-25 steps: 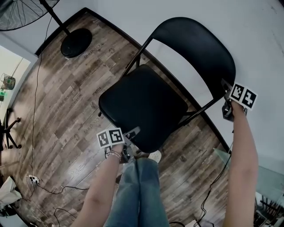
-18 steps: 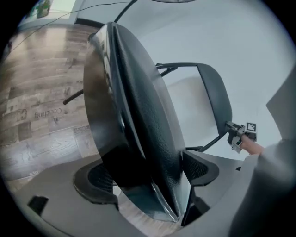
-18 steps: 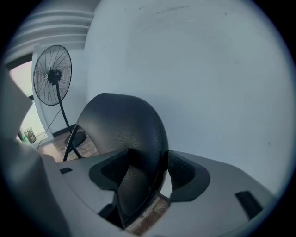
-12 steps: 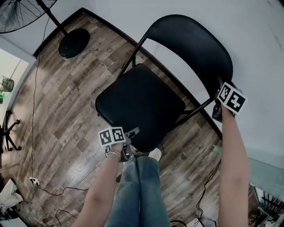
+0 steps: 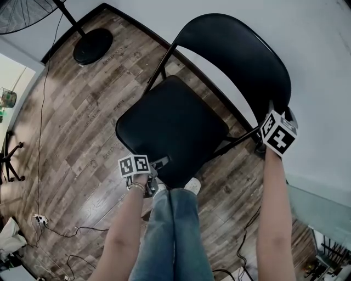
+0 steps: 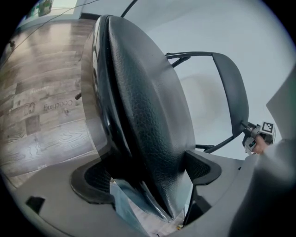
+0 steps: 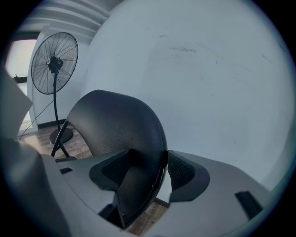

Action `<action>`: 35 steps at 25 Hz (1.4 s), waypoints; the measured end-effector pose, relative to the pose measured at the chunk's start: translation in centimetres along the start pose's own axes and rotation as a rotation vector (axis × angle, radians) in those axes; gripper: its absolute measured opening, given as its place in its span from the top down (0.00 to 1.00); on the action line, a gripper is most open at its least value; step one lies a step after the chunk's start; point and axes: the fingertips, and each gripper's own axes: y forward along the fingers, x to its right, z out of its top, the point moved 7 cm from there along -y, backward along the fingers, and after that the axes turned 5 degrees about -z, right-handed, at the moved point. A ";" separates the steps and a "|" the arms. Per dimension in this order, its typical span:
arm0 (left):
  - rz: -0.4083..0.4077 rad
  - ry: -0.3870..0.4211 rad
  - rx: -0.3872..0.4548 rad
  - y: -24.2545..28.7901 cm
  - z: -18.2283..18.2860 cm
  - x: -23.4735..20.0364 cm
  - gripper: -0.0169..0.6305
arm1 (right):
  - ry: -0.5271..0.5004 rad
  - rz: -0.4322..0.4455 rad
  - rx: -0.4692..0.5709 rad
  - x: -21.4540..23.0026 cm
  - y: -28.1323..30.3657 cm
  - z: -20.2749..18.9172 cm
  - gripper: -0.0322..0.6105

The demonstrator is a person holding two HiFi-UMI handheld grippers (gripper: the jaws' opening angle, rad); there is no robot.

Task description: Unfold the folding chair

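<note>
1. Chair (image 5: pixel 192 110) stands unfolded on the wood floor (image 5: pixel 71 121), filling the middle of the head view, close to the white wall (image 5: pixel 318 55).
2. Its seat (image 5: pixel 170 126) lies flat. The backrest (image 5: pixel 236 55) rises from the seat's 1 o'clock side, toward the wall.
3. The left tongs (image 6: pixel 148 166) are at the seat's front edge, at about 6 o'clock on the seat in the head view. Their jaws have just been opening and now stand wide apart. The padded edge of the seat is between them, and the pads do not seem to press on it.
4. The right tongs (image 7: pixel 149 159) are at the backrest's edge, at about 4 o'clock on it in the head view. They are clamped on that edge, with one pad on each face.
5. The person's legs (image 5: pixel 173 236), in jeans, come up from 6 o'clock, with one shoe (image 5: pixel 192 187) just under the seat's front.
6. A fan (image 5: pixel 22 13) stands at 10 o'clock, its round base (image 5: pixel 93 45) on the floor well apart from the chair.
7. A cable (image 5: pixel 41 137) runs across the floor at 9 o'clock.
</note>
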 end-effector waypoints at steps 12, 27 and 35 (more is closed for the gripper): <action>0.122 -0.027 -0.067 -0.9 -1.4 -4.5 0.21 | -0.018 -0.053 0.089 -2.8 -6.4 -2.5 0.56; 0.480 0.195 -0.060 -2.6 -2.4 -4.8 0.20 | -0.031 -0.110 0.094 -5.3 -11.3 -4.3 0.57; 0.516 0.334 -0.098 -3.5 -3.0 -1.9 0.20 | -0.070 -0.091 0.098 -6.1 -12.7 -4.0 0.59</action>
